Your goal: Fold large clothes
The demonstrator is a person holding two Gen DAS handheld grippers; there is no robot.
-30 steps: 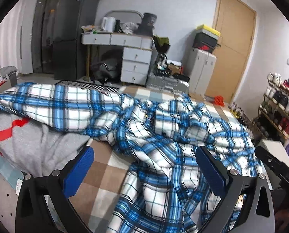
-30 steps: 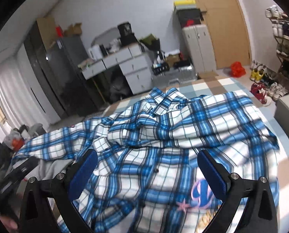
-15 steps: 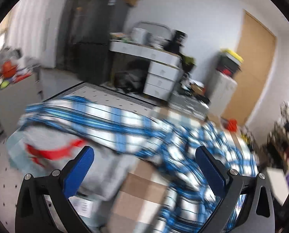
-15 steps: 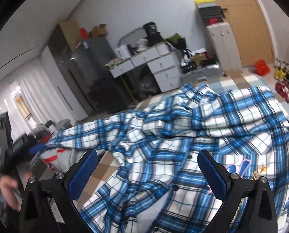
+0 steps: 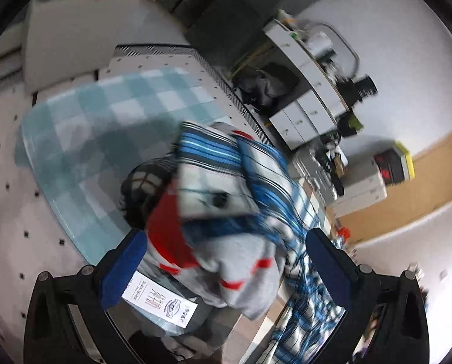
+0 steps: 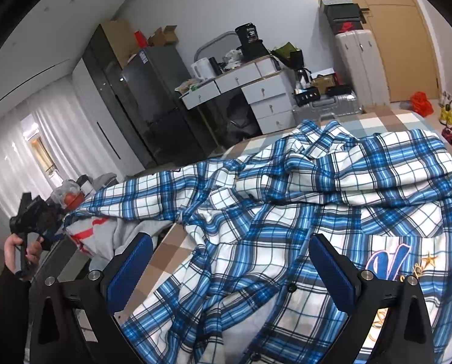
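Note:
A blue-and-white plaid shirt (image 6: 317, 200) lies rumpled and spread over the checked surface, one sleeve stretched out to the left. My right gripper (image 6: 230, 270) hangs open above the shirt's button front, holding nothing. In the blurred, tilted left wrist view, the sleeve's buttoned cuff (image 5: 214, 179) rests on a grey garment with red stripes (image 5: 232, 261). My left gripper (image 5: 226, 265) is open just in front of that heap, its pads wide apart. The right wrist view shows the left gripper (image 6: 48, 230) at the far left in a hand (image 6: 16, 248), close to the sleeve end.
A teal checked rug (image 5: 98, 127) covers the dotted floor beyond the surface's left edge. Against the back wall stand a dark fridge (image 6: 153, 100), a white drawer desk (image 6: 256, 91) and suitcases (image 6: 359, 66). Shoes (image 6: 450, 115) line the right side near the door.
My left gripper swung far left and tipped down, from over the shirt body to the sleeve cuff on the grey garment. The right gripper pulled back slightly over the shirt. Both stayed open.

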